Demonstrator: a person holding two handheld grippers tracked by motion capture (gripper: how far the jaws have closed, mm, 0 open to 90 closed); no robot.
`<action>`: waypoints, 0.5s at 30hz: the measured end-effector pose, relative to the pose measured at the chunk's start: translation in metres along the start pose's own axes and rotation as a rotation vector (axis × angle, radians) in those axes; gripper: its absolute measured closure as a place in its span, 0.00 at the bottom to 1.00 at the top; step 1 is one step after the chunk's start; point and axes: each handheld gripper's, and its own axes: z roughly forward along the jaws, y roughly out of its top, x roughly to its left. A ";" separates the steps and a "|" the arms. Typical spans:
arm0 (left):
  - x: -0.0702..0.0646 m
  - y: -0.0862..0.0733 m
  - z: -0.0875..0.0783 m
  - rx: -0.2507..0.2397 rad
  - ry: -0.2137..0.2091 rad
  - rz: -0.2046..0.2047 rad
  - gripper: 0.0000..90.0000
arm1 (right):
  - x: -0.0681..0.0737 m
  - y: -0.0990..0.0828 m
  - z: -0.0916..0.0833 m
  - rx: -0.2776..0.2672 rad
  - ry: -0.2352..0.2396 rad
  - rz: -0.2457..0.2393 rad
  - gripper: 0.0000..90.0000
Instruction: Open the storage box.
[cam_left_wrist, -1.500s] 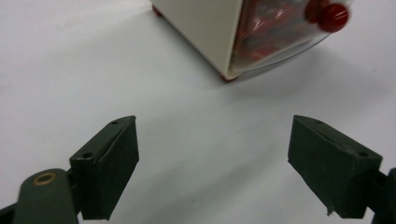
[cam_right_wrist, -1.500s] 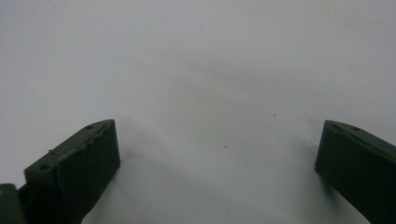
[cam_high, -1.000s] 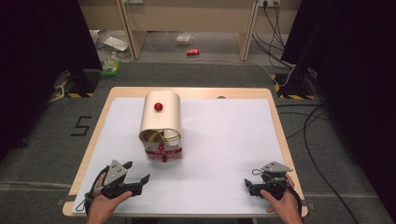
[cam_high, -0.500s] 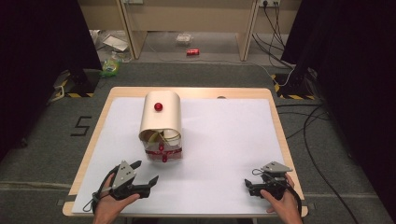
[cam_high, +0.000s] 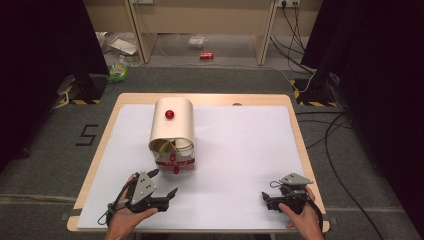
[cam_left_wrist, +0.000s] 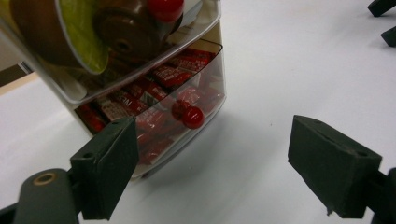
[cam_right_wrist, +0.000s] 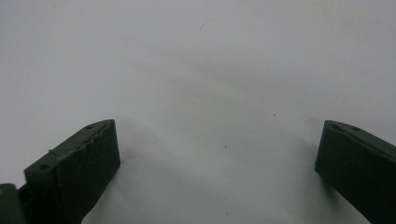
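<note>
Approach step: left gripper (cam_left_wrist: 212, 172), jaws spread wide, faces the drawer's red knob (cam_left_wrist: 192, 117) just ahead, needing centring before closing

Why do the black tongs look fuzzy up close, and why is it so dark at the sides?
Left gripper view: the tongs sit too near the lens, so they blur, while the red knob on the clear drawer is sharper. Right gripper view: soft shadows under the tongs. High view: light falls on the table; black curtains stay dark.

The container (cam_left_wrist: 140, 93) has clear glossy plastic drawers and a smooth cream shell (cam_high: 173, 122). The counter (cam_high: 250, 150) looks matt white, edged in pale wood. Jaw pads look matt, rubbery black.
</note>
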 end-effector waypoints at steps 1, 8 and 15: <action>-0.001 0.002 0.002 -0.001 0.002 0.018 0.18 | 0.000 0.000 0.000 0.000 0.000 -0.001 0.00; -0.006 0.005 0.010 0.020 0.035 0.074 0.18 | 0.000 0.000 0.000 -0.001 0.000 -0.002 0.00; -0.007 0.005 0.017 0.026 0.047 0.108 0.18 | 0.000 0.000 0.000 -0.001 0.000 -0.004 0.00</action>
